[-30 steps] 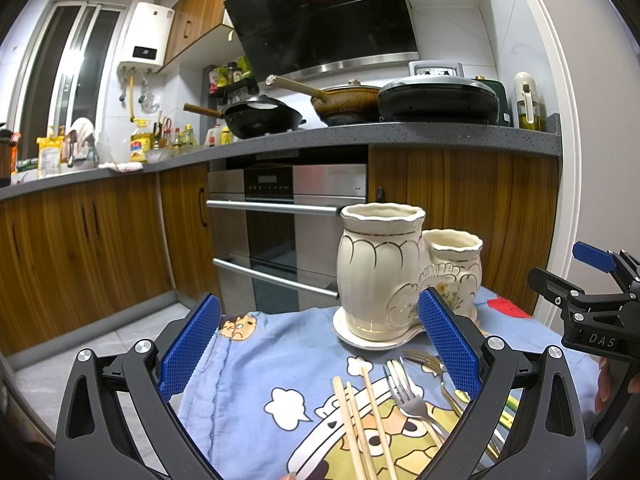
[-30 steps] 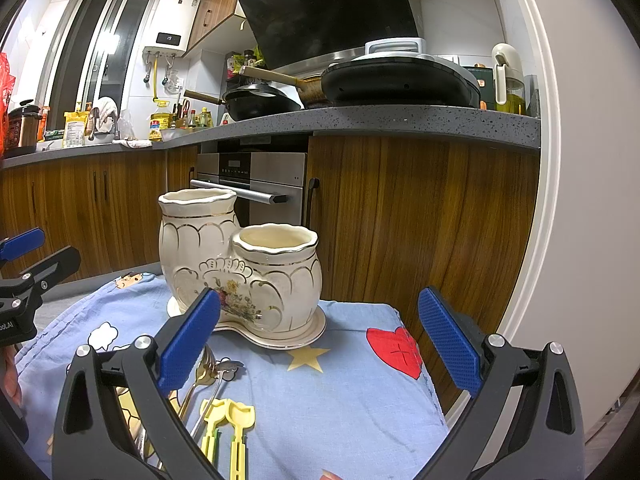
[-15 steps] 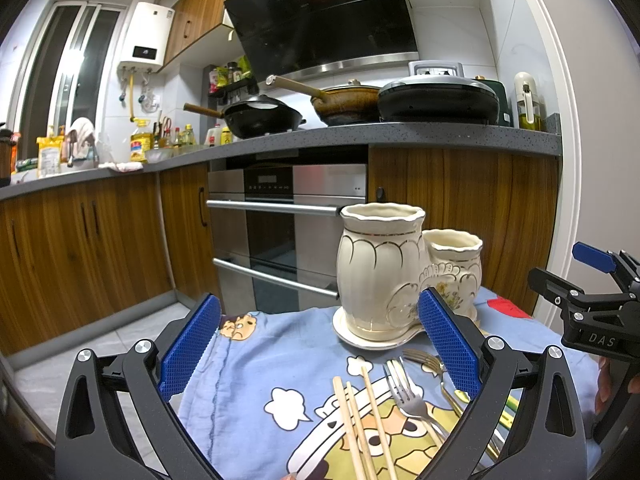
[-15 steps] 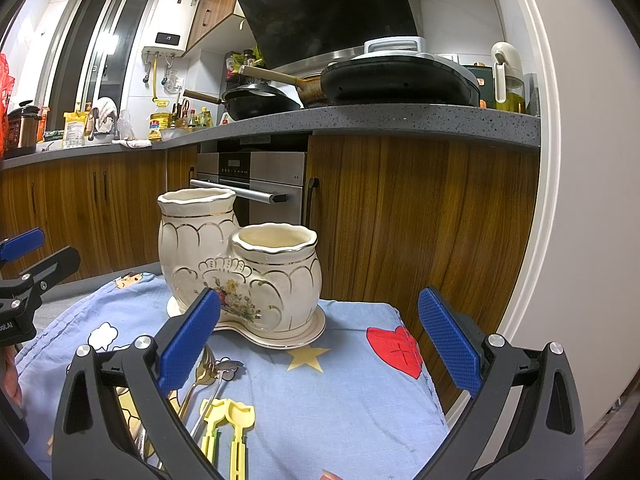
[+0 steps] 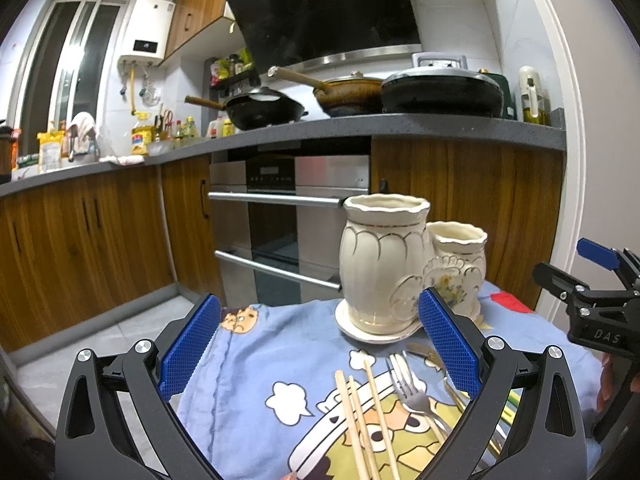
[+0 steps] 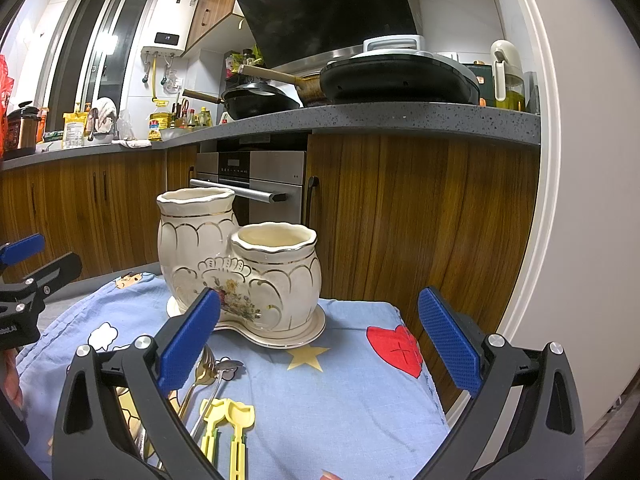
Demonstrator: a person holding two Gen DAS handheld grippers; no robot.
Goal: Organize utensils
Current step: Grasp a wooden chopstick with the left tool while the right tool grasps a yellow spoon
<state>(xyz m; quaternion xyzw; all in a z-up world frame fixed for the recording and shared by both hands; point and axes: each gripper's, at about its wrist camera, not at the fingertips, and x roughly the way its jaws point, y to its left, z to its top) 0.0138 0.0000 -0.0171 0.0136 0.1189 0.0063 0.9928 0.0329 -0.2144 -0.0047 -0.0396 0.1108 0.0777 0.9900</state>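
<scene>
A cream ceramic utensil holder (image 5: 384, 264) with a tall and a short pot stands on a saucer at the far side of a cartoon-print cloth (image 5: 272, 344); it also shows in the right wrist view (image 6: 240, 264). Wooden chopsticks (image 5: 364, 416), forks (image 5: 408, 384) and a spoon lie on the cloth in front of it. Metal spoons (image 6: 208, 364) and yellow plastic utensils (image 6: 228, 420) lie below the holder in the right wrist view. My left gripper (image 5: 320, 352) is open and empty above the chopsticks. My right gripper (image 6: 320, 348) is open and empty, to the right of the utensils.
Wooden kitchen cabinets (image 5: 80, 240) and a steel oven (image 5: 288, 216) stand behind the table. Pans (image 5: 256, 108) sit on the grey counter. A white door frame (image 6: 568, 200) is at the right. The cloth's right edge (image 6: 424, 368) drops off near the right gripper.
</scene>
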